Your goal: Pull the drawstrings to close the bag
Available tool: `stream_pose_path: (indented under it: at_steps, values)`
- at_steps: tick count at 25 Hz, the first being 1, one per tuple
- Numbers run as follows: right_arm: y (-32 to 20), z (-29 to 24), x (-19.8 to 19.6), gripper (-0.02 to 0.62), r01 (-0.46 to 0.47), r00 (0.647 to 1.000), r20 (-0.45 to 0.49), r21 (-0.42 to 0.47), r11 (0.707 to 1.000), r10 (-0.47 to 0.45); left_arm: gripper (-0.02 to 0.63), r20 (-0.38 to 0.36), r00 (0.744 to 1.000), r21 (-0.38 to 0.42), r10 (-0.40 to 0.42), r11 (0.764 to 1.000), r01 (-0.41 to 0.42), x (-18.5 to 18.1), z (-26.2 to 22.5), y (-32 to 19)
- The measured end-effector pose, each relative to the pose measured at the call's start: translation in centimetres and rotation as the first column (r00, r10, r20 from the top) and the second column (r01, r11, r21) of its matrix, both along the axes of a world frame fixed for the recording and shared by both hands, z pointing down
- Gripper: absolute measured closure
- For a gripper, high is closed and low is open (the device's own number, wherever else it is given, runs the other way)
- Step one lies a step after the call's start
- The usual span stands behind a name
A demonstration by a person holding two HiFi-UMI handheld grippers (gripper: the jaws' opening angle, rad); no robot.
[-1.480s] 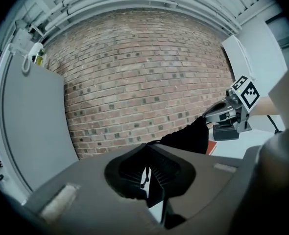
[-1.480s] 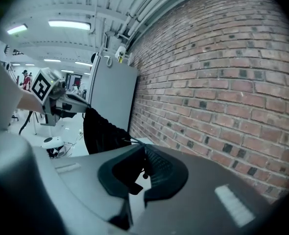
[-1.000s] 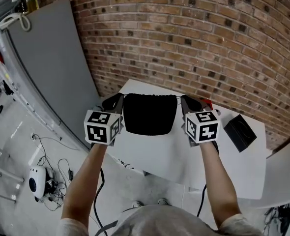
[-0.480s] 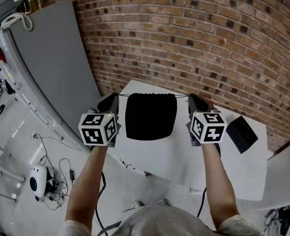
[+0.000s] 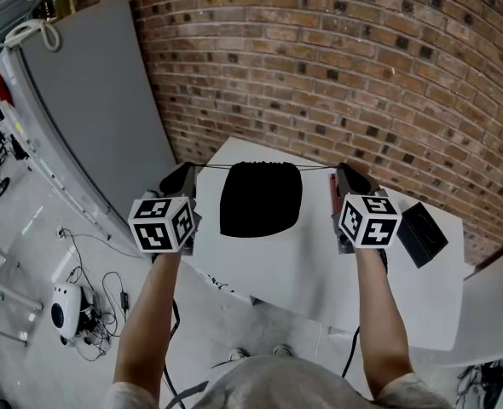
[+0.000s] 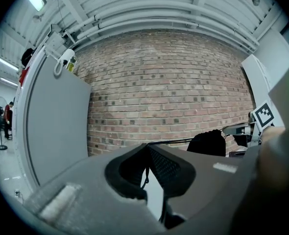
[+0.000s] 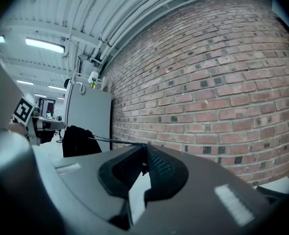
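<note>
**Both cords stretched tight at the bag's mouth**

A rough red brick wall (image 5: 362,75) rises behind the bag. Beneath the bag spreads a flat white tabletop (image 5: 303,262). The soft black fabric bag (image 5: 260,198) is rounded, its top edge puckered. A boxy black case (image 5: 422,233) lies to its right. Left of the bag, the left tool (image 5: 186,170) is clamped tight on the thin left drawstring (image 5: 211,167). Opposite, the right tool (image 5: 344,170) pinches the right drawstring (image 5: 318,168).

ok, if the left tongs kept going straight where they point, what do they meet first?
Most likely the brick wall. The left tongs, shut on the drawstring, aim at bare brick; the bag sits to their right and the grey panel to their left. How far the wall is, I can't tell.
</note>
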State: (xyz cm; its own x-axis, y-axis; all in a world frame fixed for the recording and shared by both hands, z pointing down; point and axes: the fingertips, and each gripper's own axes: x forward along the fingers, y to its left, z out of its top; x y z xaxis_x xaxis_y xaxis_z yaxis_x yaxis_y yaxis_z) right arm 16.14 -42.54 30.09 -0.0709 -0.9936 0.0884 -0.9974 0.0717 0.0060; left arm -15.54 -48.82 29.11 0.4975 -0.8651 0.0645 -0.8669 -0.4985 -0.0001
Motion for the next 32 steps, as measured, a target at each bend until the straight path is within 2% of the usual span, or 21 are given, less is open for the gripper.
stream_pose_path:
  at_steps: [8,32]
  values:
    - [0.5,-0.2,1.4,0.592,-0.028,1.000,0.005,0.007,1.000,0.028,0.595,0.029,0.999,0.003,-0.023,1.000,0.023,-0.4,0.4,0.1]
    - [0.8,-0.5,1.7,0.592,-0.036,0.999,-0.006,0.018,0.999,0.036,0.595,0.029,0.999,0.000,-0.034,0.999,0.034,0.1,0.5,0.1]
